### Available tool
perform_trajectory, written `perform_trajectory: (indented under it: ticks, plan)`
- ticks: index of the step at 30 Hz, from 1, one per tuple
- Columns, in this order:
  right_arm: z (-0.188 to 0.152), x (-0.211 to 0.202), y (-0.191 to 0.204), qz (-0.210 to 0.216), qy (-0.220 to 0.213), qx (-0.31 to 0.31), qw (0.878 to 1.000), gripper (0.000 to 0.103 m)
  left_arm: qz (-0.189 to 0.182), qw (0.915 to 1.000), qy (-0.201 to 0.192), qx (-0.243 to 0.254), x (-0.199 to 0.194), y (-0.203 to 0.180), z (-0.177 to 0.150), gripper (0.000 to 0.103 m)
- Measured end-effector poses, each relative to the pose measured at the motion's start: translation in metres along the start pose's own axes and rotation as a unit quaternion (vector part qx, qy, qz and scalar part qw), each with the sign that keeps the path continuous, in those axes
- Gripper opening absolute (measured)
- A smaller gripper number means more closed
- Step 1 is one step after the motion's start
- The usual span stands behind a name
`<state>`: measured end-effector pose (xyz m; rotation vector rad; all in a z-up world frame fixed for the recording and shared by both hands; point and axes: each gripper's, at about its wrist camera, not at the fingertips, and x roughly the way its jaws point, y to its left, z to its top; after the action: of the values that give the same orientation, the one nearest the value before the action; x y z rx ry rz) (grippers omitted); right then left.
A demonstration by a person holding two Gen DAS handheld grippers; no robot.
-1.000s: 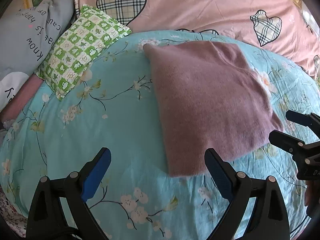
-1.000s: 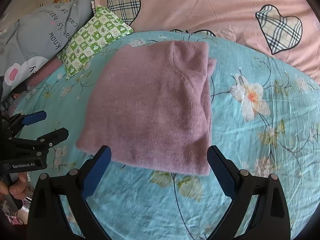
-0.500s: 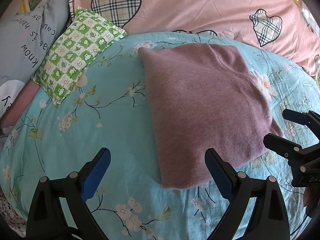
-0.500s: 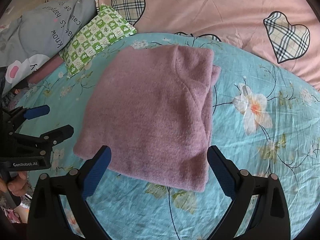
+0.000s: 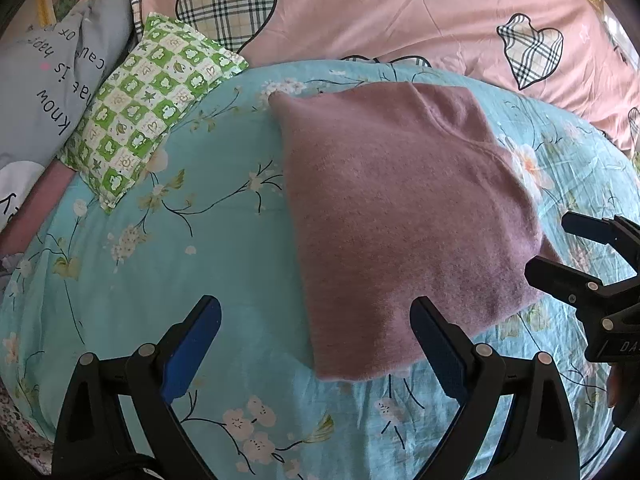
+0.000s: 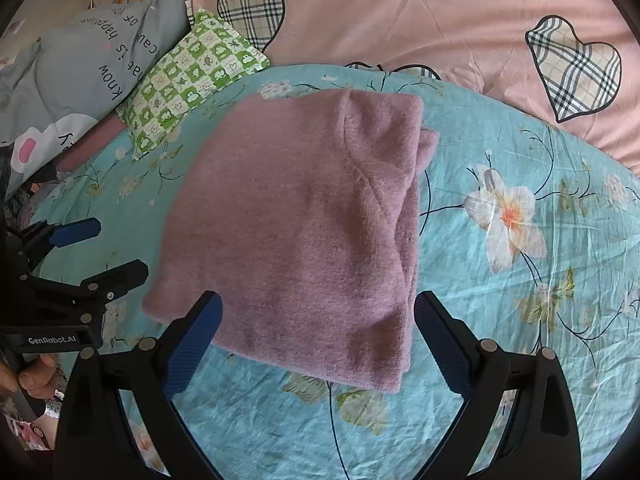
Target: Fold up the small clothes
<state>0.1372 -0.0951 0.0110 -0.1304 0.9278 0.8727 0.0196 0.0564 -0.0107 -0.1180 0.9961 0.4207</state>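
Observation:
A mauve knitted garment [image 5: 400, 216] [image 6: 304, 232] lies folded into a rough square on the turquoise flowered bed sheet [image 5: 192, 248]. My left gripper [image 5: 316, 344] hovers open just short of the garment's near left corner, nothing between its fingers. My right gripper [image 6: 318, 340] is open too, its fingers straddling the garment's near edge from above. Each gripper shows in the other's view: the right one [image 5: 560, 248] beside the garment's right corner, the left one [image 6: 100, 248] at its left corner, held by a hand [image 6: 28, 376].
A green-and-white checked pillow [image 5: 148, 108] lies at the back left beside a grey printed cushion [image 5: 44, 88]. A pink quilt with plaid hearts [image 5: 400, 12] is bunched along the far side. Bare sheet [image 6: 520, 280] stretches to the right of the garment.
Both grippers have drawn closer to the folded garment, which now looms larger and lower in both views. The garment itself has not shifted on the sheet.

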Motion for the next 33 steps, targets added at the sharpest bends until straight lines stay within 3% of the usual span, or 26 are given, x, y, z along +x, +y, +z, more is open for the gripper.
perform_trajectory:
  ticks: [33]
  plan:
    - [0.0055, 0.0058, 0.0028, 0.009, 0.002, 0.000, 1.000, 0.097, -0.010, 0.9999, -0.001, 0.001, 0.0028, 0.0021, 0.0035, 0.097]
